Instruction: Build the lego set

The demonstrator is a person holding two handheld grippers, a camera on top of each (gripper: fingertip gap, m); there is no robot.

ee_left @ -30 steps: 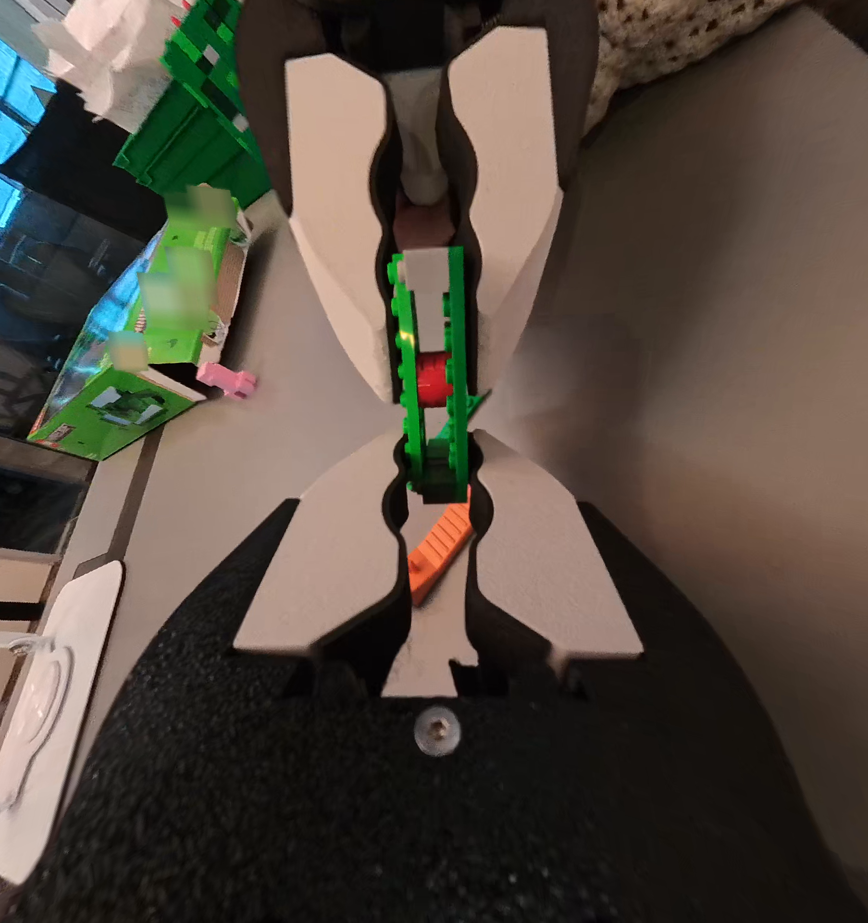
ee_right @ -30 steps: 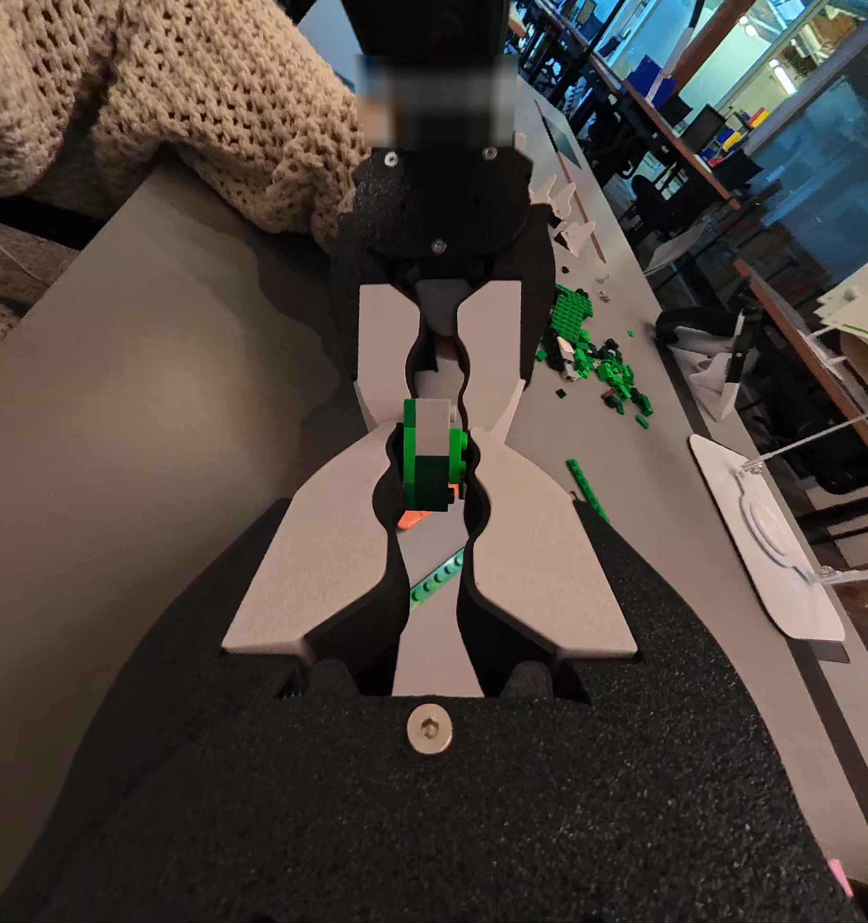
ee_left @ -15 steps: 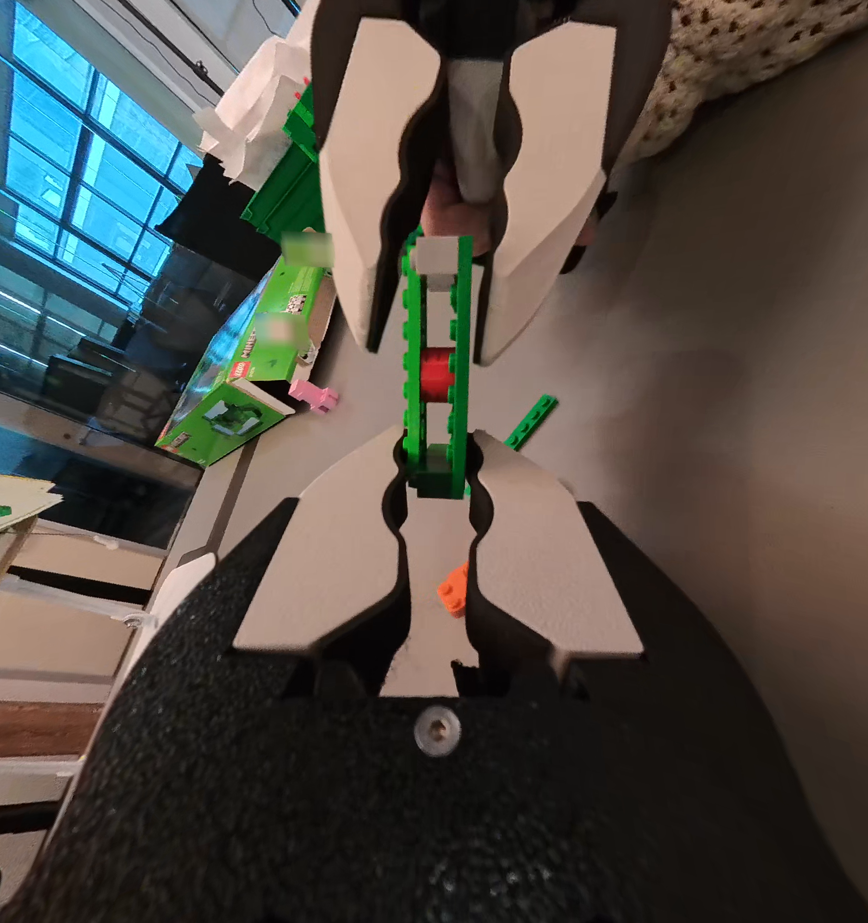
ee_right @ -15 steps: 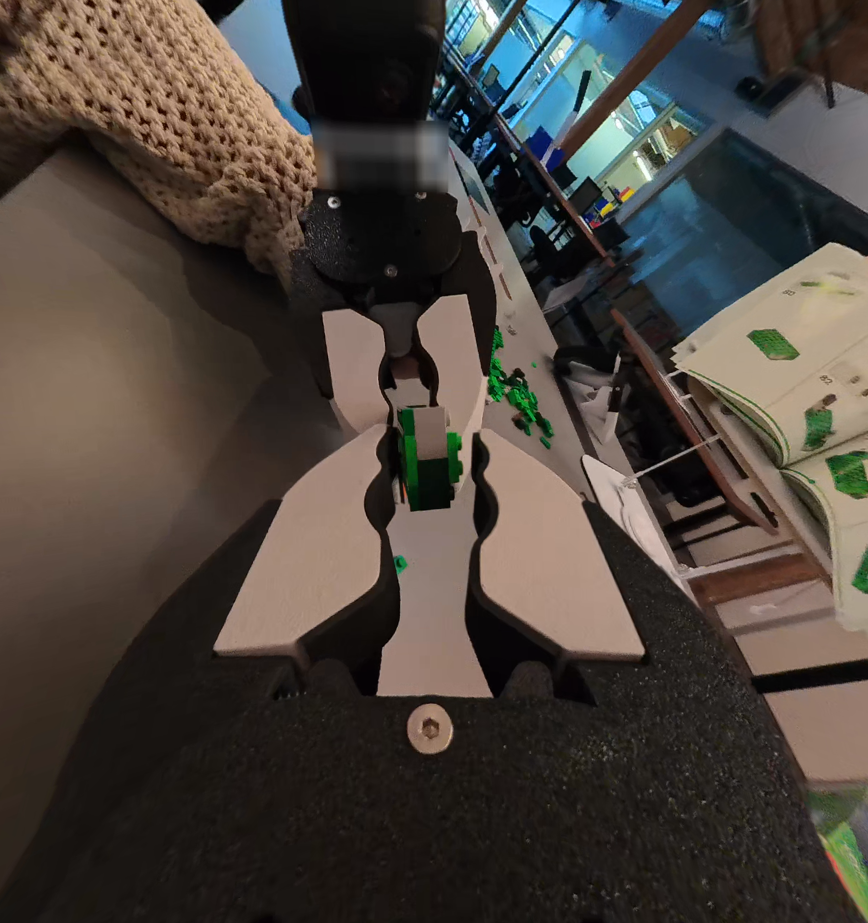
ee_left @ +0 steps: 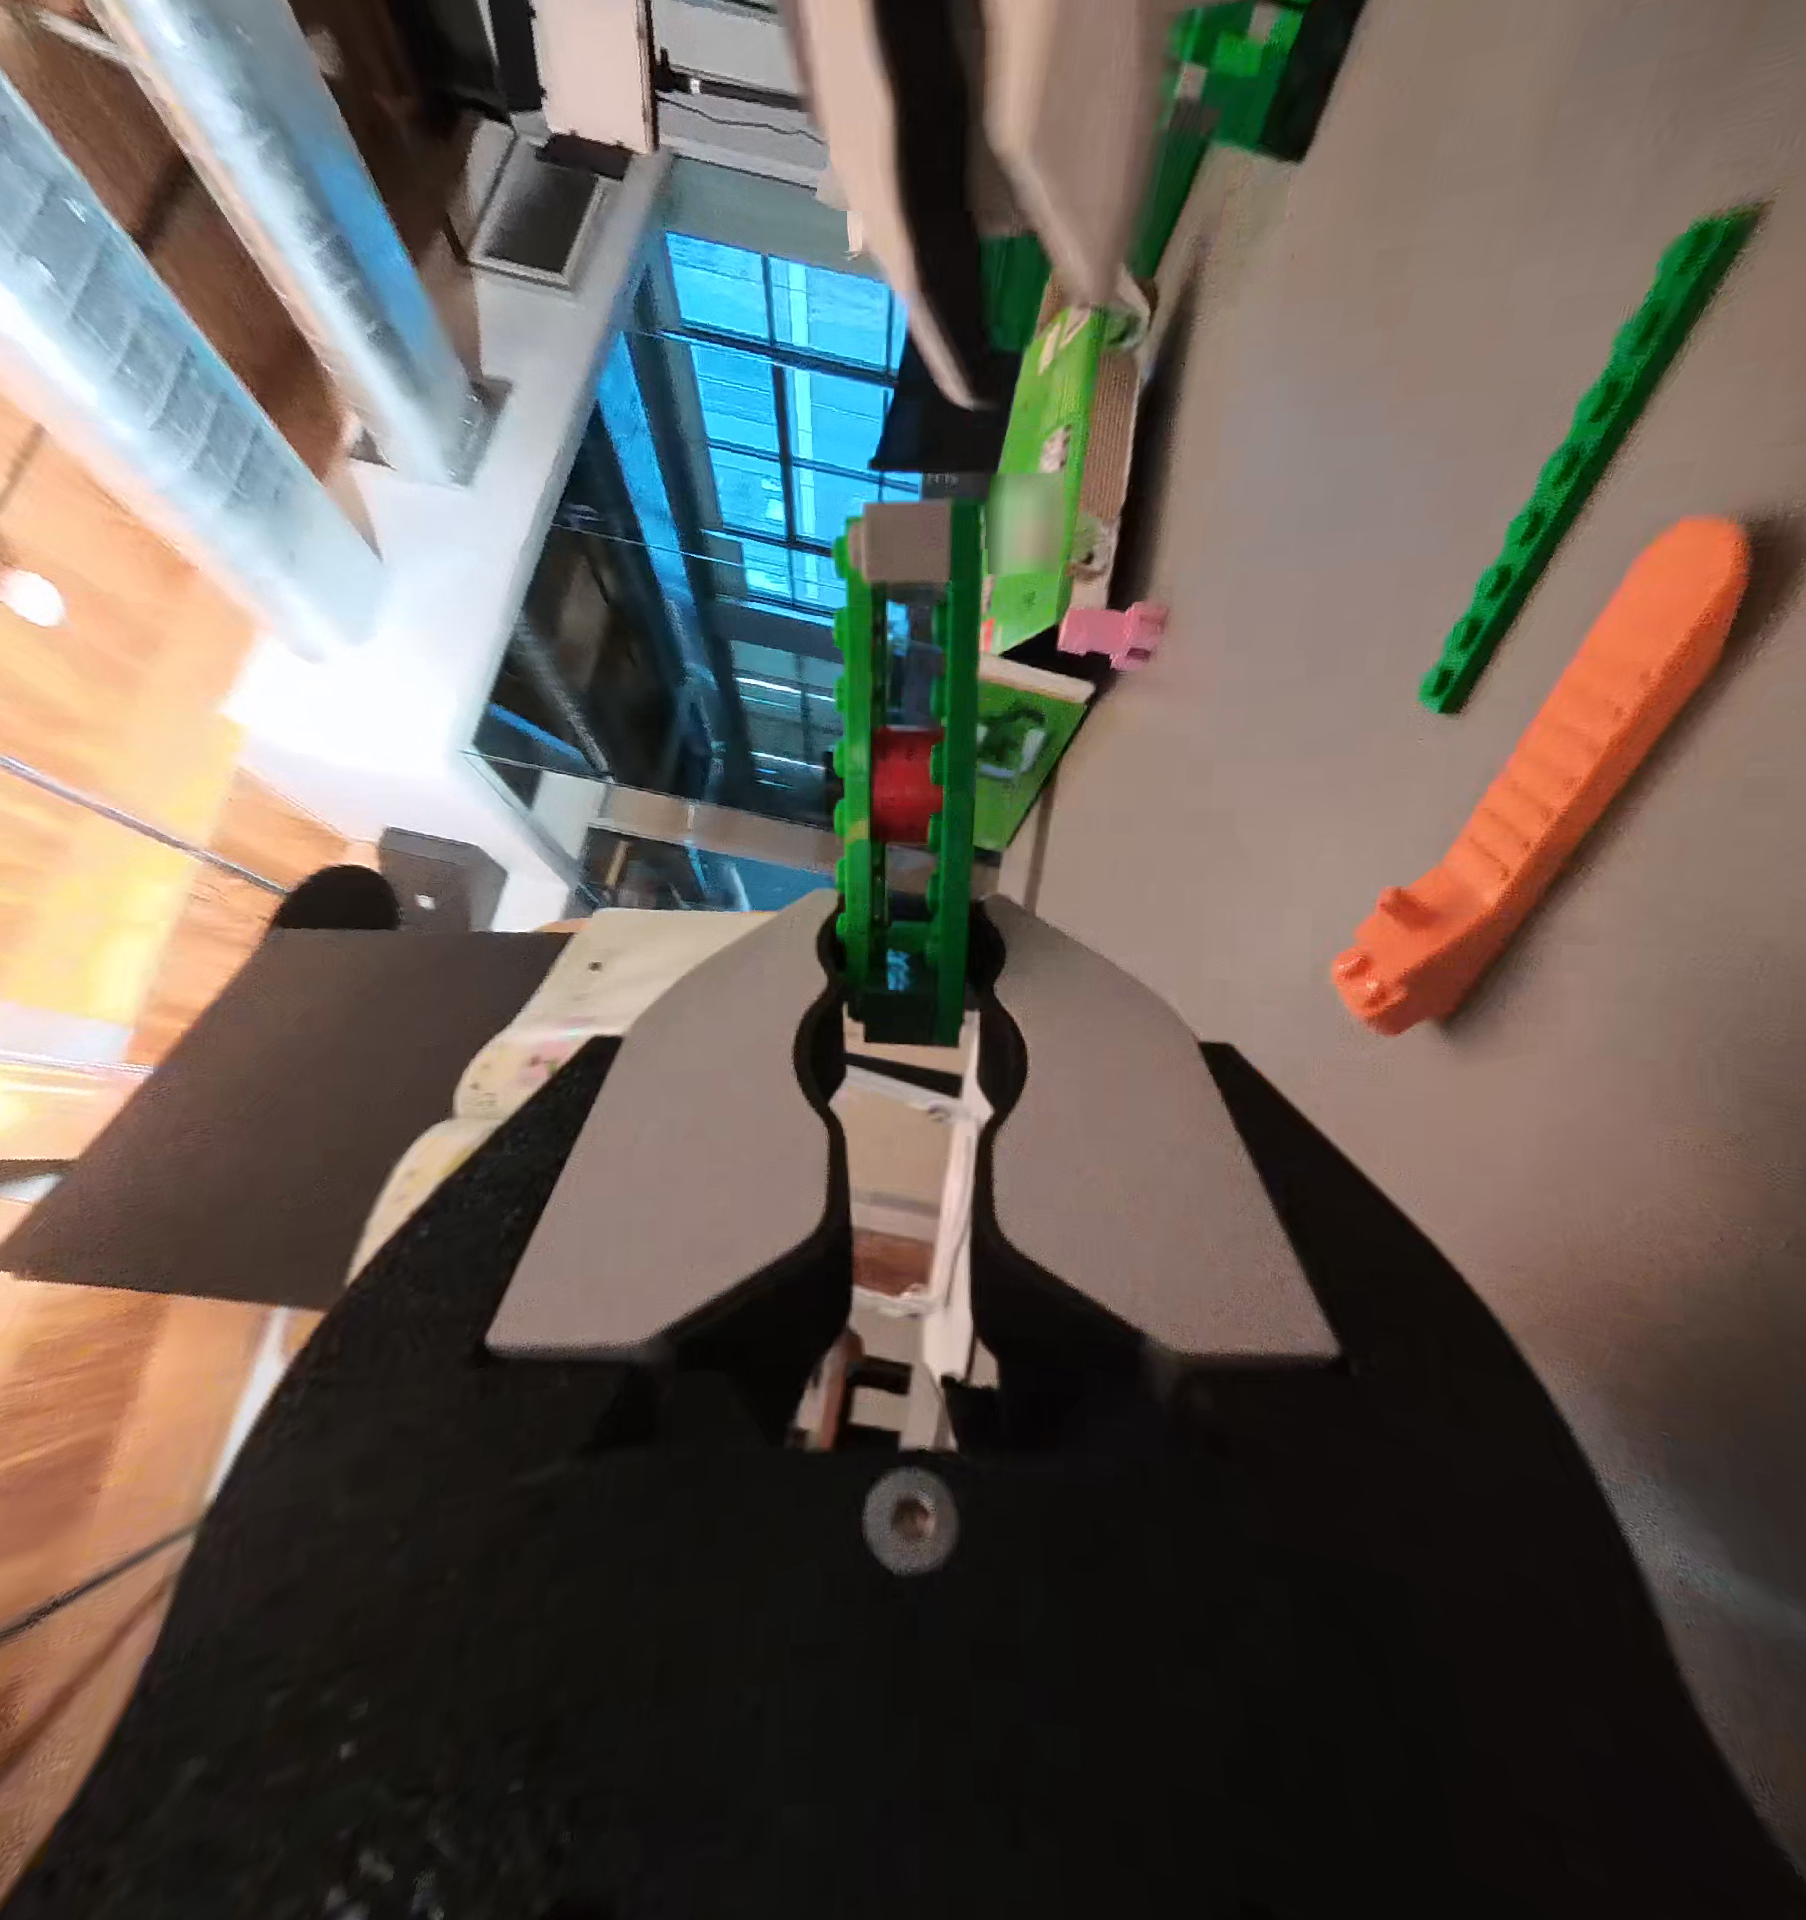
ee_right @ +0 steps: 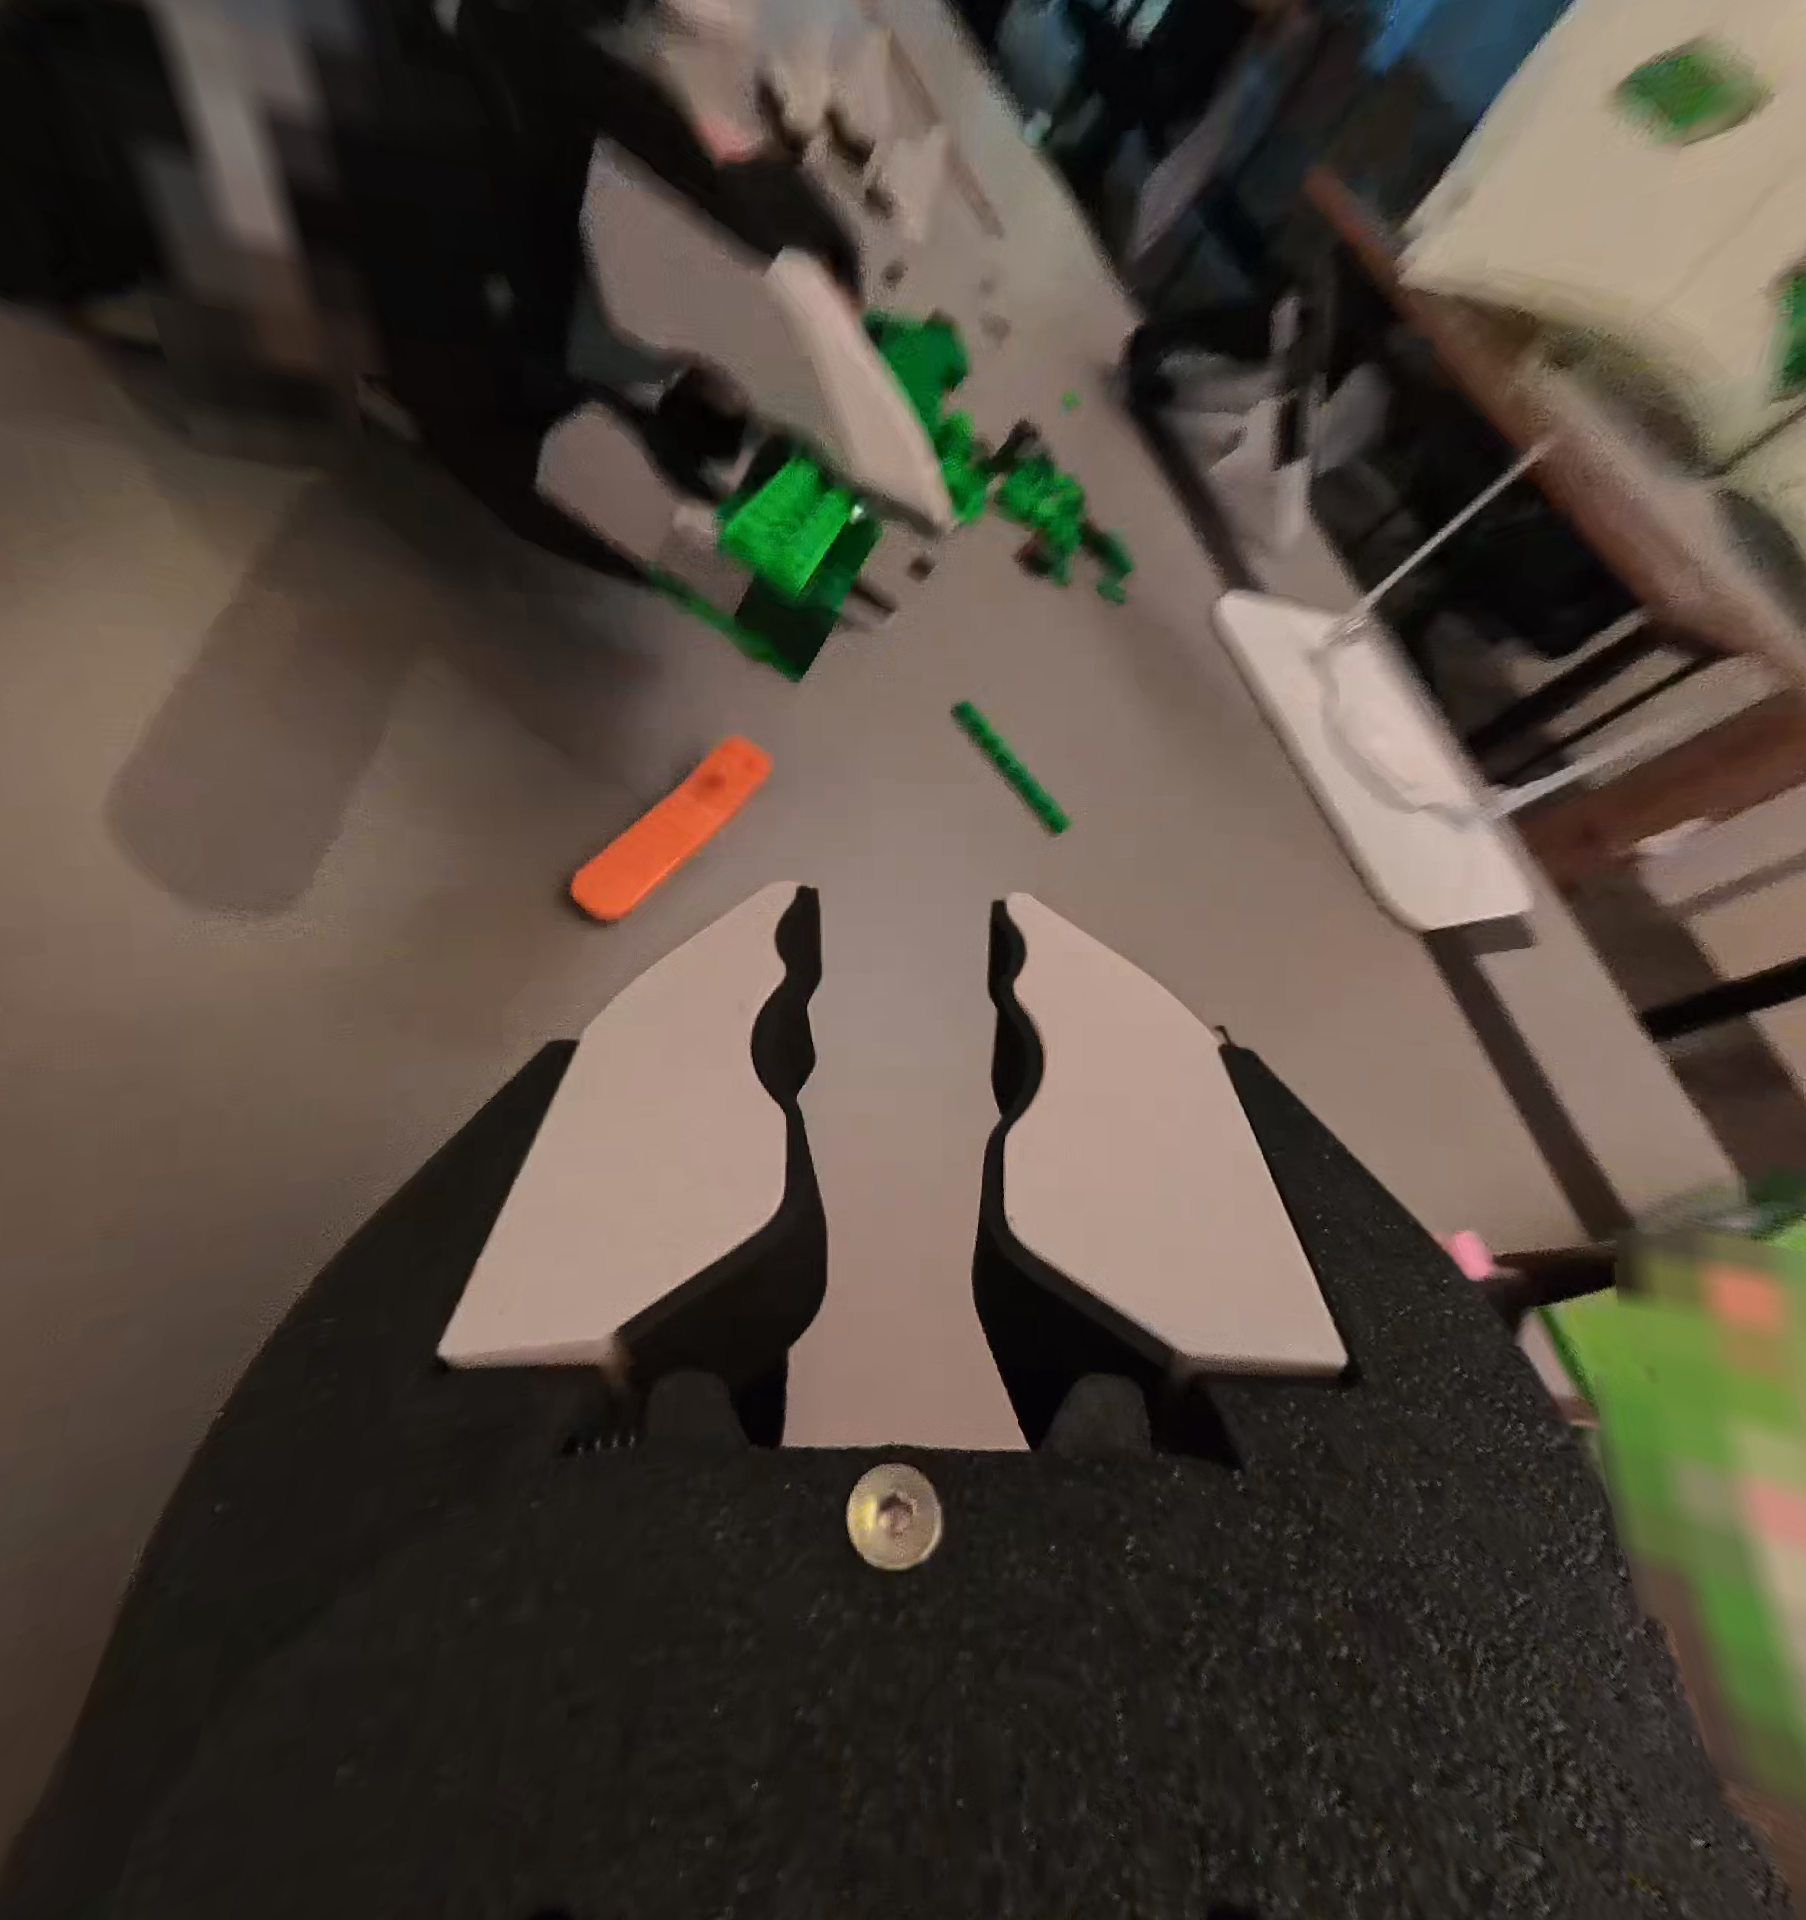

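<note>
Meanwhile, the left gripper pinched the lower end of the green build, which stood out at 12 o'clock from its fingertips, a red piece sandwiched between two green plates and a grey brick on top. At 2 o'clock on the table lay a green strip and, beside it, an orange separator. The right gripper was spread and held nothing; loose green bricks lay at 12 o'clock, far off and blurred.
</note>
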